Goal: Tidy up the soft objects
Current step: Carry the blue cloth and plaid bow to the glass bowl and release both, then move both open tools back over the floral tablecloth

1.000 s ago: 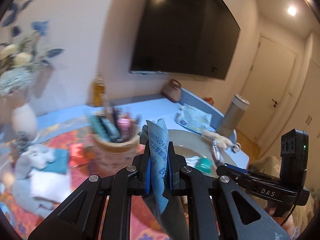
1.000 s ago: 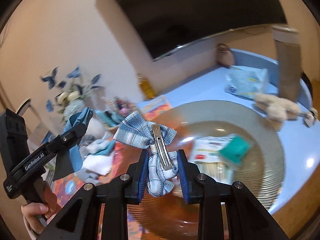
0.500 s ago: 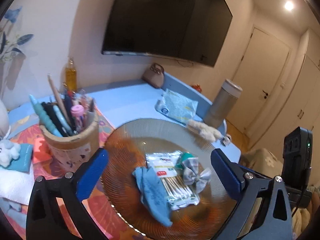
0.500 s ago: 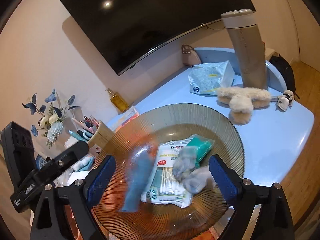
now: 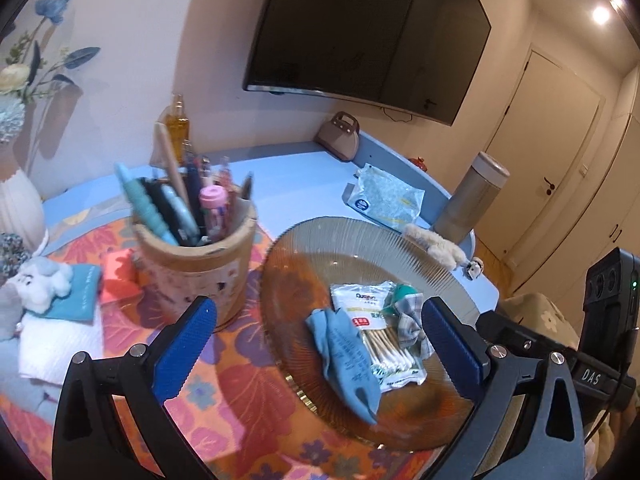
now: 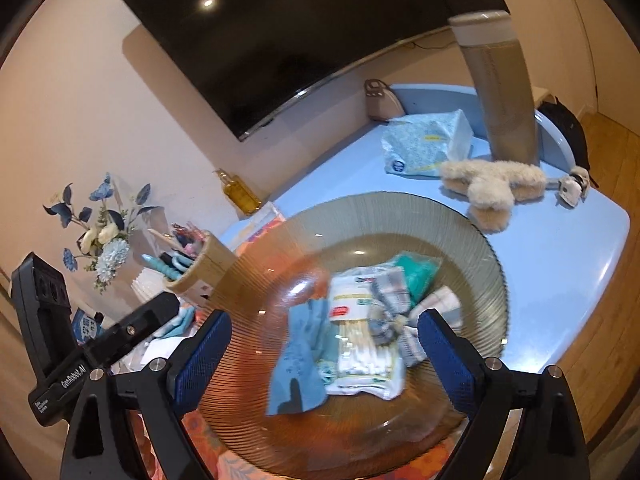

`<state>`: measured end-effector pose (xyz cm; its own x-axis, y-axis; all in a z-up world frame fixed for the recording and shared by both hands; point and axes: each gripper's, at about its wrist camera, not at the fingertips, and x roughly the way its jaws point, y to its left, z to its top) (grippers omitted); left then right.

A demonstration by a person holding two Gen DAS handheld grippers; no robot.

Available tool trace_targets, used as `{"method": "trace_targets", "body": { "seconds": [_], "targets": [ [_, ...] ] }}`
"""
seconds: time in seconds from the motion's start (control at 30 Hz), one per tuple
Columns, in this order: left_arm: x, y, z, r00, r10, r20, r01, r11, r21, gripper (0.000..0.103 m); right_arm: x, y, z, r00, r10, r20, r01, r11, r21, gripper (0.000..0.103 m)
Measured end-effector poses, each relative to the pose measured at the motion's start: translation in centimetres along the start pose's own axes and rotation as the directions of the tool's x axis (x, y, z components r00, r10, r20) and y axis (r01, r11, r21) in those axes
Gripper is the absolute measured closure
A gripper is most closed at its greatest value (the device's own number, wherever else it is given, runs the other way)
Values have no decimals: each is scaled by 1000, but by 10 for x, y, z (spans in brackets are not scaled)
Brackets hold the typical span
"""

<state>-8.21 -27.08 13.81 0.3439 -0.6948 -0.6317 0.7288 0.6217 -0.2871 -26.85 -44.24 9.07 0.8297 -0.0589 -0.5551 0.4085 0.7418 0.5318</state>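
Both the left tongs and right tongs hang spread wide and empty above a ribbed glass plate. On it, a blue cloth and plaid hair bow flank a cotton swab packet on the tabletop.

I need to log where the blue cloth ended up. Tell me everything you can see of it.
The blue cloth is a soft, light-blue fabric piece with faint dark printing, crumpled and lying lengthwise inside the ribbed amber glass dish. Its right edge overlaps the packet of cotton swabs. Neither open gripper touches it. In the right wrist view it appears blurred, in the same spot.
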Motion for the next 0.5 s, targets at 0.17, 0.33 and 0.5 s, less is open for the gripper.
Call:
{"method": "trace_targets", "body": {
  "seconds": [0.17, 0.33, 0.5],
  "targets": [
    [-24, 23, 0, 997, 71, 12, -71, 997, -12, 1, -2, 39, 1, 999, 32, 16, -31, 998, -60, 9],
    [-62, 70, 0, 986, 163, 33, -161, 985, -66, 1, 5, 85, -5, 997, 82, 11, -80, 988, -133, 9],
    [-105, 127, -5, 958, 283, 56, -274, 953, -130, 1, 22, 140, -20, 989, 145, -27, -148, 966, -213, 9]
  ]
}}
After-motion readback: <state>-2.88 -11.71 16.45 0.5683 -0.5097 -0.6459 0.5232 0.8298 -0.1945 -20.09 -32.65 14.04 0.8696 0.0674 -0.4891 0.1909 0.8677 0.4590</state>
